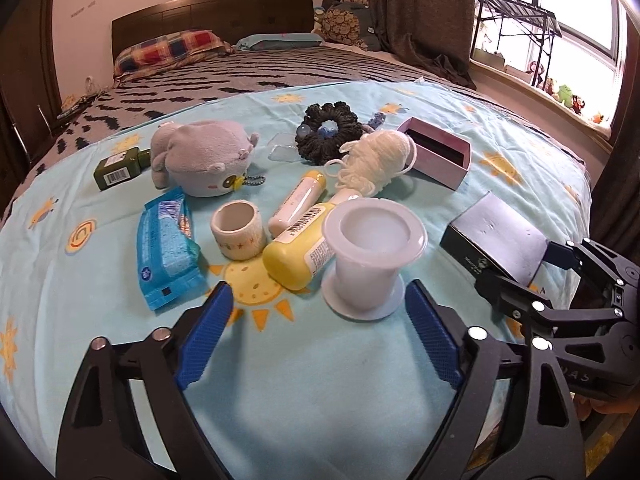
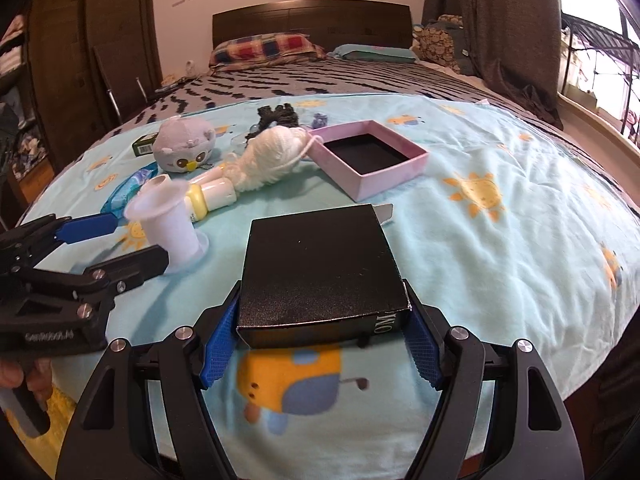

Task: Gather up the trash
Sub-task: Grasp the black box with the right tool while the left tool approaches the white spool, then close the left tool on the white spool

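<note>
Left wrist view: the left claw [image 1: 318, 312] is spread and pinches nothing. The white plastic cup [image 1: 370, 256] stands upright just beyond its fingertips, toward 1 o'clock, nearer the right-hand finger than the left. The yellow bottle [image 1: 298, 246] lies touching the cup at its 9 o'clock side, and the paper ring [image 1: 239, 230] sits just past that. My worry: since the cup is off-centre, one pad would likely reach it first and tip it, as it looks light and tall on soft bedding. A pad could also catch the bottle and drag it along. At 3 o'clock the right claw [image 1: 516, 270] grips the black box [image 1: 496, 236].

Right wrist view: the right claw [image 2: 324, 330] is pinching the near end of the black box [image 2: 320, 264], pads on its two side walls. The hold is only at the near edge, so I judge the box could pivot or sag on lifting, and the thin card may buckle. The left claw [image 2: 120, 240], at 9 o'clock, straddles the cup [image 2: 168, 228]. The two claws work near each other, so a careless sweep could make them collide.
</note>
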`<state>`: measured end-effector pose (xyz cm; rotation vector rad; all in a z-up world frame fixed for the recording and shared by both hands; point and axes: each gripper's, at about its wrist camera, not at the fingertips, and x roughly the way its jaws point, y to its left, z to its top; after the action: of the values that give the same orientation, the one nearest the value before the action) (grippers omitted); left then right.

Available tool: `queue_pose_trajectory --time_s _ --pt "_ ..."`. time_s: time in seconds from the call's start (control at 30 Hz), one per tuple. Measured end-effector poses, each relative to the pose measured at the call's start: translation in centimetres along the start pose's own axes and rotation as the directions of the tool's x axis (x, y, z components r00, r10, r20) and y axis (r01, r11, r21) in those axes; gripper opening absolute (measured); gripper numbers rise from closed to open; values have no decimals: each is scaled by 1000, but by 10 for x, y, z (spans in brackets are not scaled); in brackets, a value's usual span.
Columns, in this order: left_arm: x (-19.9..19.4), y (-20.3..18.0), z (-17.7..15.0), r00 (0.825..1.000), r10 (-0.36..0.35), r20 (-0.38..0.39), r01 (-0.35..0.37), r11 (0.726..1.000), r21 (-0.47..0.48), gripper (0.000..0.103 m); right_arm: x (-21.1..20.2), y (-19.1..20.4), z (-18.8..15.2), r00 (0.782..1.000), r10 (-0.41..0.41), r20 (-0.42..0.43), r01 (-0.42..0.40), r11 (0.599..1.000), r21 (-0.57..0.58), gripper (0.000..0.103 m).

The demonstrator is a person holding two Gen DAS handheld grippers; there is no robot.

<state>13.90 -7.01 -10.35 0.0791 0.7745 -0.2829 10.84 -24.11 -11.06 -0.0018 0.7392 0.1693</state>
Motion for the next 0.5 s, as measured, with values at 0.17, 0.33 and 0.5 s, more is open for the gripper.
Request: queue_pose_trajectory --time_s 0.17,0.33,0.5 --pt "3 -5 4 999 -30 11 30 999 -22 75 -7 -5 -7 1000 3 5 -3 1000 10 74" --pt "4 -20 14 999 -24 33 24 1000 11 68 -11 -9 -12 1000 7 9 -7 1000 27 74" --pt "14 -20 22 1000 -27 16 27 1000 12 42 -16 -8 -18 1000 5 18 -6 999 36 74"
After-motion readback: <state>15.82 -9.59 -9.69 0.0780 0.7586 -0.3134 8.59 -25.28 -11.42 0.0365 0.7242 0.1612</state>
